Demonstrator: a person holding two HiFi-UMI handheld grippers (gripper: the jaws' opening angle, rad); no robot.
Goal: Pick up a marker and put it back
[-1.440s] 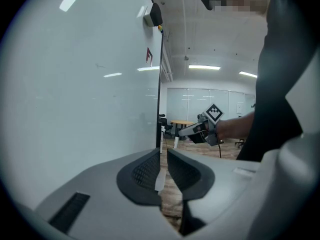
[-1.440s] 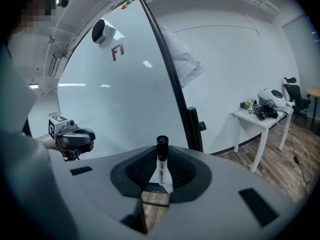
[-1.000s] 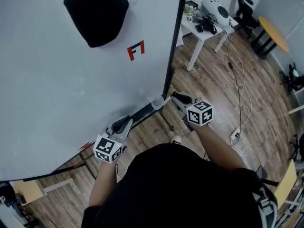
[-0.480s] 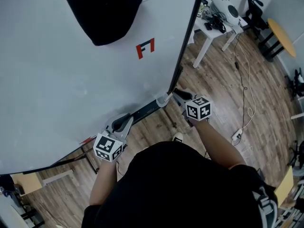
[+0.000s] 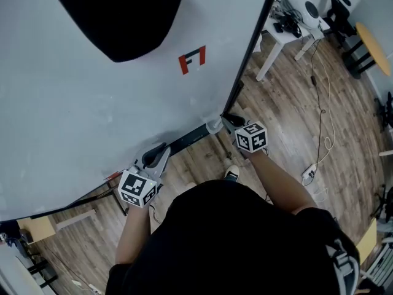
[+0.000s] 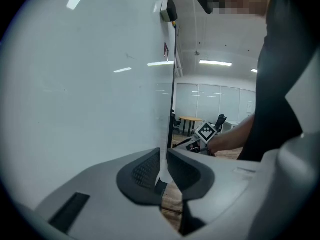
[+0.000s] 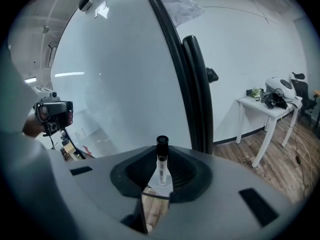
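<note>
Marker (image 7: 161,160) stands upright in your right gripper (image 5: 229,121), pads clamped on its white barrel, black cap up; lower end's hidden behind the jaws. In the head view it's only a pale blob at the btm corner of the whiteboard (image 5: 92,103), by the black tray (image 5: 187,139); can't tell if it touches. Left gripper (image 6: 166,156): jaws a slit apart, nothing btwn them, low by the board. Your torso blocks that view's right side. Black cloth (image 5: 116,17) up top is cut off at the pic's edge. White table (image 5: 288,26) sits beyond.
</note>
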